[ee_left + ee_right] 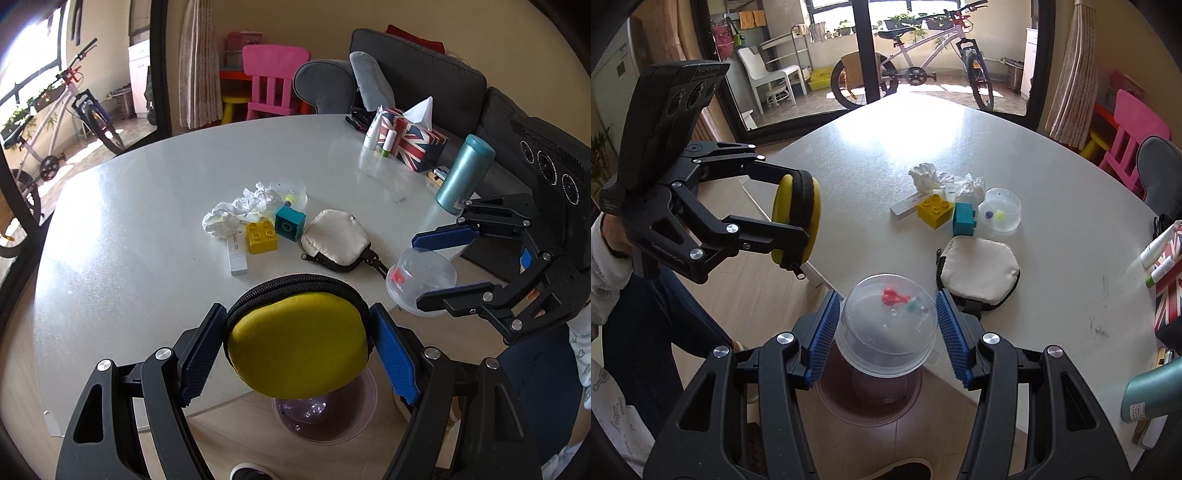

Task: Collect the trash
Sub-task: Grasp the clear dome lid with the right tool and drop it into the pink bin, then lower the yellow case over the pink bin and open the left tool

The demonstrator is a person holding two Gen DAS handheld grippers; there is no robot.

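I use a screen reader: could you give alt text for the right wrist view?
The right gripper clamps a clear plastic dome above a pinkish bin; the left gripper holds a yellow pouch beside the white table.

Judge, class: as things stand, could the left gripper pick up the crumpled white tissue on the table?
Probably not yet. The left gripper is shut on the yellow zip pouch, so its fingers are full. The crumpled tissue itself lies uncovered on the table, so the path looks free once the pouch is released.
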